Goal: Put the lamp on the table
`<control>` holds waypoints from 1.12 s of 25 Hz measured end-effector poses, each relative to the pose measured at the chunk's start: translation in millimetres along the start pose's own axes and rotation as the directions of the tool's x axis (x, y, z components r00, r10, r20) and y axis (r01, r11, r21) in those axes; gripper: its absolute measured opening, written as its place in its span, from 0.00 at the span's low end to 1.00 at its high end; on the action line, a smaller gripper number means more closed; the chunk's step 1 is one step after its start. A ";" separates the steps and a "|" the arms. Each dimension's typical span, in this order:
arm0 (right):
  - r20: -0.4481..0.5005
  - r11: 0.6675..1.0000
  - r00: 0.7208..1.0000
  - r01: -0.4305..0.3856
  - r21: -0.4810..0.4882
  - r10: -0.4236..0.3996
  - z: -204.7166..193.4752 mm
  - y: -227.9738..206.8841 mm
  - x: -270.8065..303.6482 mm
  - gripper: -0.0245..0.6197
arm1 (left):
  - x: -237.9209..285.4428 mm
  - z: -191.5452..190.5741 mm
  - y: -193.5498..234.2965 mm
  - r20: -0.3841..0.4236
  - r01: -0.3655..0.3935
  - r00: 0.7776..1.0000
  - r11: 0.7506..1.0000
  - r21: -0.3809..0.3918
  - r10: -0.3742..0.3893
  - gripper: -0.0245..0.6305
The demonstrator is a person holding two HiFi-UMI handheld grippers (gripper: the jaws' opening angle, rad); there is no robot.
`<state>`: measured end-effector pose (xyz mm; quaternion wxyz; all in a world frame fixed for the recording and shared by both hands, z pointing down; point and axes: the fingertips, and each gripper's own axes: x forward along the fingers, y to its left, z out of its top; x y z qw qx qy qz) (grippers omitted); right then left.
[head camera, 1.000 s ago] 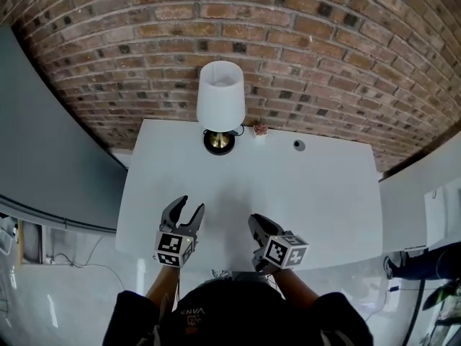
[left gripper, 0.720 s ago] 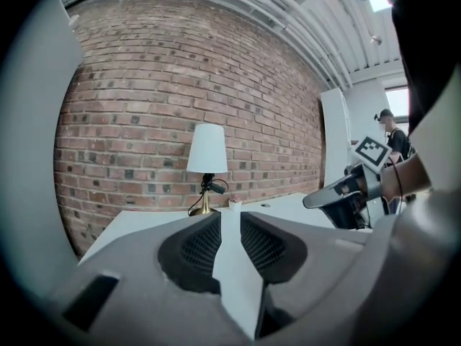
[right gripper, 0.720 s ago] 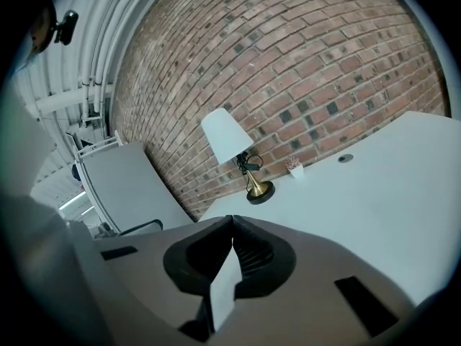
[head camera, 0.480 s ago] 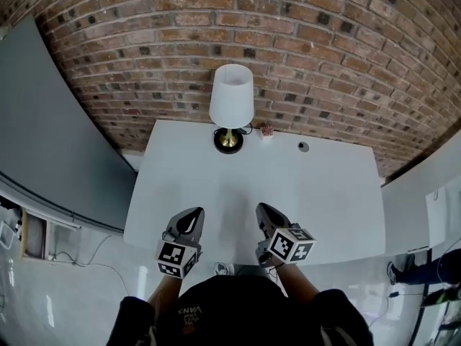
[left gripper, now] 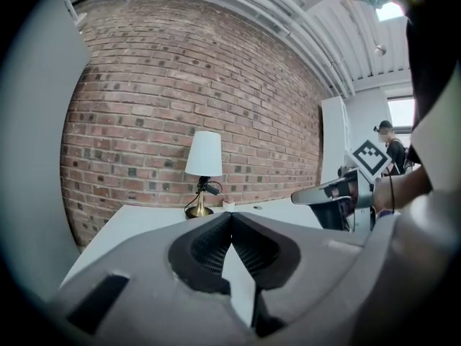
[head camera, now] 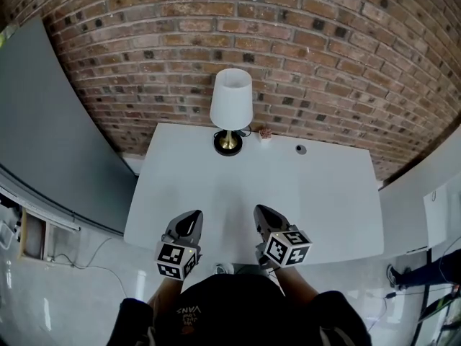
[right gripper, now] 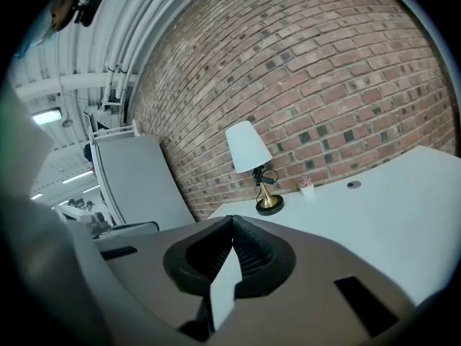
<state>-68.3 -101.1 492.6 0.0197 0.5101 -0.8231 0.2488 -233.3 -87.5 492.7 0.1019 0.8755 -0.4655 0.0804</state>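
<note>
While one lamp [head camera: 231, 101] stands on one table [head camera: 324, 193], left claw [head camera: 192, 215], right claw [head camera: 258, 210] both closed, empty.

A: Lamp [head camera: 231, 101] colours?
B: White shade, gold stem, dark base rim.
A: Rest?
B: Table [head camera: 324, 193] plain white. Wall [head camera: 324, 56] red-brown brick, scattered dark bricks. My left gripper [head camera: 192, 216] and right gripper [head camera: 261, 212] grey; cubes carry black-and-white square markers.

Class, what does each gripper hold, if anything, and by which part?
Nothing is held. The left gripper and right gripper both have jaws shut and empty; the lamp stands on the table, apart from both.
</note>
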 end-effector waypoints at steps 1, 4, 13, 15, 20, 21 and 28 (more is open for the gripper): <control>-0.002 1.000 1.000 0.000 -0.002 0.000 -0.7 0.9 -0.8 0.04 | -1.0 -0.6 0.2 0.008 -0.001 1.000 1.000 0.004 0.001 0.05; -0.009 1.000 1.000 0.000 -0.008 0.000 -3.7 3.4 -3.1 0.04 | -3.7 -1.7 -3.5 0.008 0.008 1.000 1.000 0.010 -0.008 0.05; -0.038 0.999 0.999 -0.004 -0.034 0.003 -14.7 7.1 -5.5 0.04 | -7.2 -3.5 -10.4 0.009 0.017 1.000 1.000 0.013 -0.017 0.05; -0.040 0.999 0.999 -0.002 -0.039 0.001 -15.5 6.7 -6.3 0.04 | -7.8 -4.0 -10.9 0.010 0.015 1.000 1.000 0.012 -0.015 0.05; -0.040 0.999 0.999 -0.001 -0.050 -0.001 -16.2 4.7 -8.1 0.04 | -7.8 -5.7 -13.2 0.014 0.014 1.000 1.000 0.009 -0.014 0.05; -0.042 0.999 0.999 -0.001 -0.052 -0.002 -16.5 4.6 -8.5 0.04 | -7.9 -5.7 -13.7 0.014 0.015 1.000 1.000 0.009 -0.015 0.05; -0.048 0.998 0.999 -0.004 -0.055 0.002 -18.7 0.7 -10.2 0.04 | -4.5 -5.9 -18.6 0.014 0.019 1.000 1.000 0.015 -0.019 0.05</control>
